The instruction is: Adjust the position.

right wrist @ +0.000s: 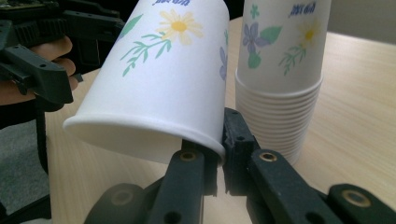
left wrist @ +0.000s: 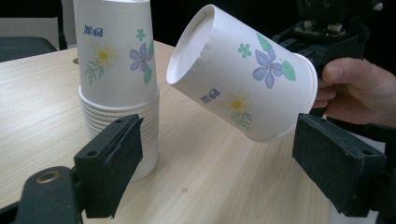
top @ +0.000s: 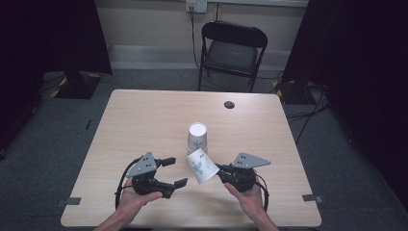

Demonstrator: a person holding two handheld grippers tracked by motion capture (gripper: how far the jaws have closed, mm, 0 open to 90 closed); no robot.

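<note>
A white paper cup (top: 202,166) with printed flowers hangs tilted above the table, base up and to the left. My right gripper (top: 222,172) is shut on its rim, one jaw inside the mouth and one outside, as the right gripper view shows at the cup (right wrist: 159,88). Just behind it a stack of upside-down paper cups (top: 197,138) stands on the wooden table (top: 144,120). My left gripper (top: 174,172) is open to the left of the held cup, its jaws wide apart with nothing between the pads. In the left gripper view the held cup (left wrist: 243,74) floats beyond them.
A small dark round hole (top: 229,104) marks the table's far side. A black folding chair (top: 233,50) stands behind the table. Dark curtains hang on both sides.
</note>
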